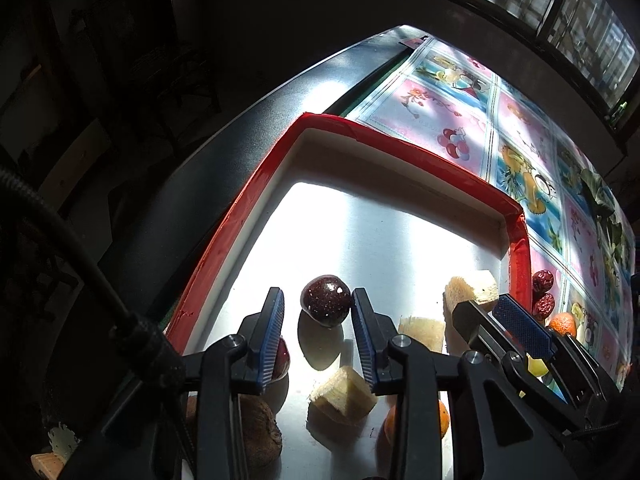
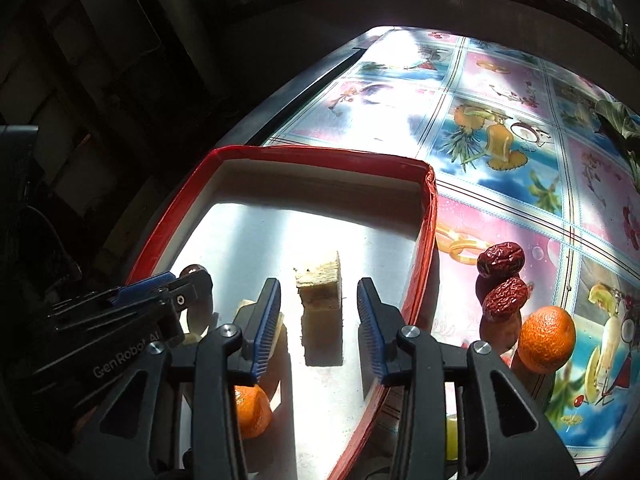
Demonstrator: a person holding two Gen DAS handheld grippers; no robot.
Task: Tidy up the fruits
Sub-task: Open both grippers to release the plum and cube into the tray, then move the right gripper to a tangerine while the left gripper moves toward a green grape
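A red-rimmed white tray [image 1: 256, 200] holds a dark purple round fruit [image 1: 326, 300], pale sugarcane chunks [image 1: 344, 394], an orange [image 1: 442, 420] and a brown fruit [image 1: 258, 428]. My left gripper [image 1: 318, 334] is open over the tray, the purple fruit just past its fingertips. My right gripper [image 2: 318, 326] is open above a sugarcane chunk [image 2: 320, 286] in the tray [image 2: 426, 240]. Two red dates [image 2: 502, 280] and a tangerine [image 2: 546, 338] lie on the tablecloth right of the tray. An orange [image 2: 252, 410] sits in the tray under the right gripper's left finger.
A patterned fruit-print tablecloth [image 2: 500, 140] covers the table right of and beyond the tray. A dark table edge [image 1: 240, 120] runs along the left. A yellow fruit [image 1: 536, 366] shows behind the right gripper. Green leaves [image 2: 616, 120] lie at the far right.
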